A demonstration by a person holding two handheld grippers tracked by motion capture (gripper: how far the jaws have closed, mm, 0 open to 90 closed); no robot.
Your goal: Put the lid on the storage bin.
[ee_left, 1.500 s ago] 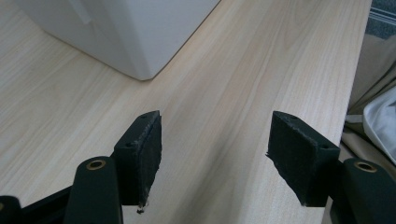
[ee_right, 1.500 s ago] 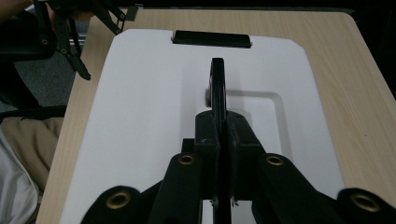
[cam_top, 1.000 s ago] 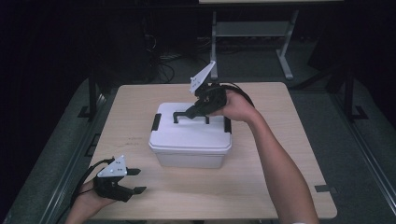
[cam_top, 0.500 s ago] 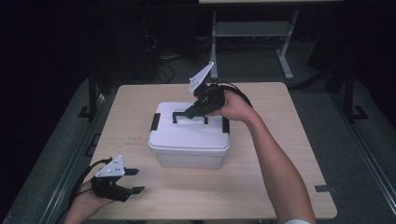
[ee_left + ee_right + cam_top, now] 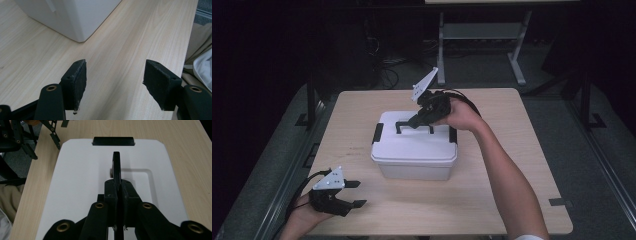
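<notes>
Nothing has shifted since the earlier frames. At the table's near-left corner, the left gripper [image 5: 351, 194] rests with jaws apart, empty. Mid-table, the white lidded box [image 5: 414, 147] sits closed, contents hidden; the right gripper [image 5: 414, 121] clamps its raised black handle [image 5: 116, 167]. Lifting straight up should keep the box level.

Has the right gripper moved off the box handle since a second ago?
No. The right gripper stays clamped on the black handle, at the same spot over the white box on the table.
</notes>
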